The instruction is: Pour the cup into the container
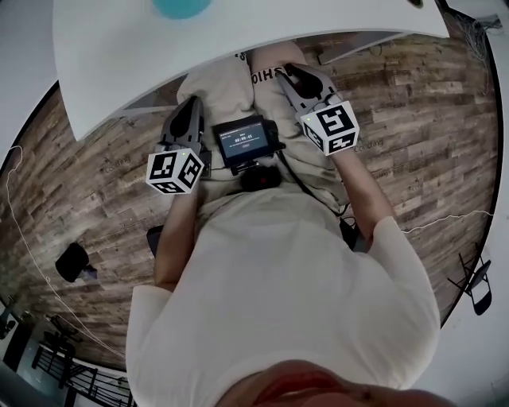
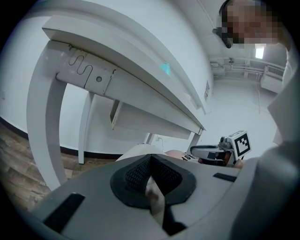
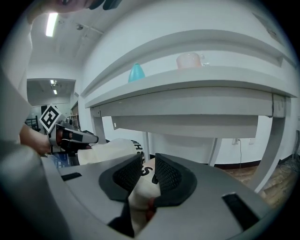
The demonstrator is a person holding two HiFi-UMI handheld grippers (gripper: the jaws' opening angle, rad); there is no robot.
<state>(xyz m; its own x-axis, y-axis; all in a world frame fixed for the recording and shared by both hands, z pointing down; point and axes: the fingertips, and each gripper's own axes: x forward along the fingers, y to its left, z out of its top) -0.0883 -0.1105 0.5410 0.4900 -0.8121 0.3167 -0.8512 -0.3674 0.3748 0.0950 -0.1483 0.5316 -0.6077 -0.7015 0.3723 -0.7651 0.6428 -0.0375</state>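
Indoor workspace, of a lab or office kind: a white tabletop (image 1: 278, 24) over wood-plank flooring (image 1: 421, 135), bare white walls (image 3: 187, 18), ceiling strip light (image 3: 51, 24) at upper left, folding chair (image 1: 477, 282) at lower right.

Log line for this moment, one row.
phase: not started | left gripper: shut, empty | right gripper: slightly open, empty | teal cup: on table, untouched

Bright, even, ceiling strip light (image 3: 51, 24), fisheye-bent edges, black corners
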